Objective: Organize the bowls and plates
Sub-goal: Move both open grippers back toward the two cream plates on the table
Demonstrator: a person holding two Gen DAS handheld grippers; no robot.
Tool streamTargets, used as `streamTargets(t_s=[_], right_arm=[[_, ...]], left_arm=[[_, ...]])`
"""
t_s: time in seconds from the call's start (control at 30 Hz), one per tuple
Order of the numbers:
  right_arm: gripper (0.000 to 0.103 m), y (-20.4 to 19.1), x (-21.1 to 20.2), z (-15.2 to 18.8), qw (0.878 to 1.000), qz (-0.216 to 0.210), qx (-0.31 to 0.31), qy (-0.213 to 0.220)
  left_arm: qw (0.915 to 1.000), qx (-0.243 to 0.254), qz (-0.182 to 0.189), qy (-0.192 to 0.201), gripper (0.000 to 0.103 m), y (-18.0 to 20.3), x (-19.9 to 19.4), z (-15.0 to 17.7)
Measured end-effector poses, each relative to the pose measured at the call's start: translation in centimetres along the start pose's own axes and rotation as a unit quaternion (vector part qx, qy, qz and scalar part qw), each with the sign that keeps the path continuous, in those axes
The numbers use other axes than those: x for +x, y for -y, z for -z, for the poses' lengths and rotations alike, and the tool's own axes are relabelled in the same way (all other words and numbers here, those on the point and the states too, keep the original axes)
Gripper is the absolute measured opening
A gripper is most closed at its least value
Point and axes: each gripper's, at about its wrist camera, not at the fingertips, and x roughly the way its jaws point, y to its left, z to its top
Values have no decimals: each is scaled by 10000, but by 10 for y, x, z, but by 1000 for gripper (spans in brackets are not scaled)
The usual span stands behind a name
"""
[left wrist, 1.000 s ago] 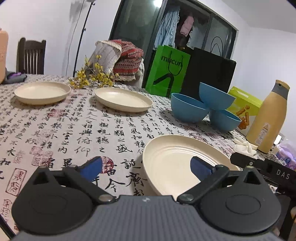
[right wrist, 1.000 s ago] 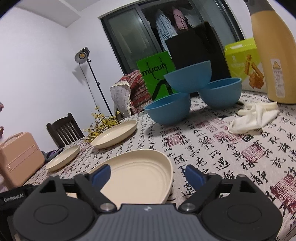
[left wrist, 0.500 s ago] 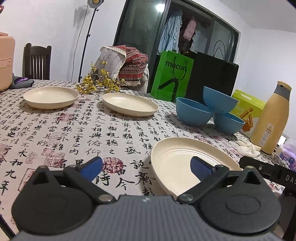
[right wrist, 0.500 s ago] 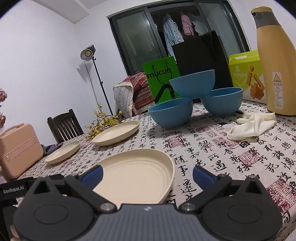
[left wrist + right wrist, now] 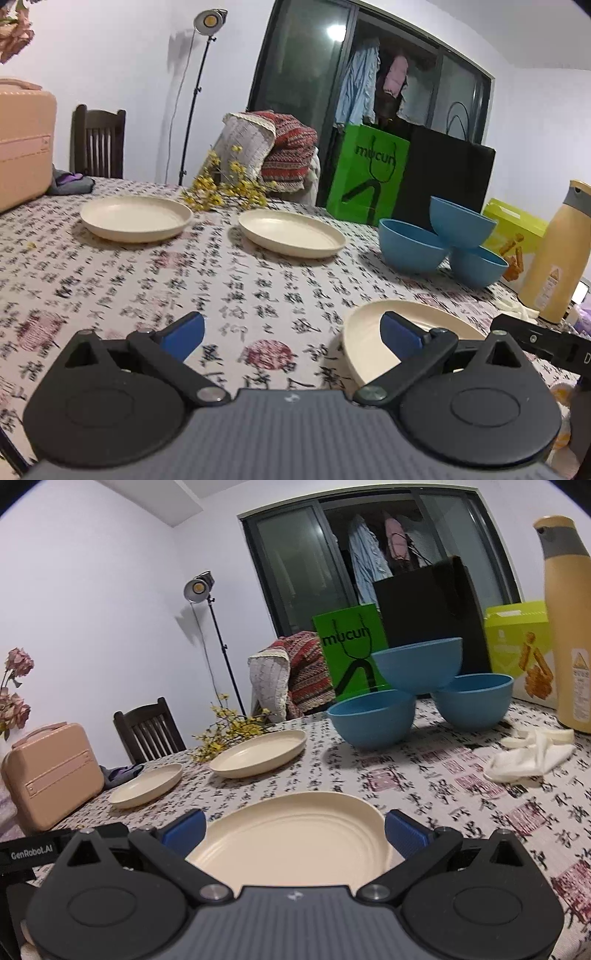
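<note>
Three cream plates lie on the patterned tablecloth: a near plate, a middle plate and a far plate. Three blue bowls stand at the back right: two on the cloth, the third resting on top of them. My left gripper is open and empty, its right finger over the near plate's left edge. My right gripper is open and empty, its fingers either side of the near plate.
A tan bottle, a white cloth and a yellow-green box stand at the right. Green and black bags stand behind the bowls. Yellow flowers and a pink case are at the left.
Both grippers have tilted up and drawn back slightly, so more of the room shows. The left view has swung left of the near plate. Both stay open; no dish moved.
</note>
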Motion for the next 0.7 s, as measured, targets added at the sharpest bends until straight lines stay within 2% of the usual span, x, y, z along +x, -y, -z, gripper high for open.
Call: streamTargets(t_s=[0.37, 0.7], right_arm=[[103, -32, 18, -11, 9993, -316, -180, -37], [103, -66, 44, -27, 9989, -468, -85, -27]], left_arm=[[9994, -95, -289, 184, 103, -29, -10, -16], [9975, -238, -598, 295, 103, -68, -15, -30]])
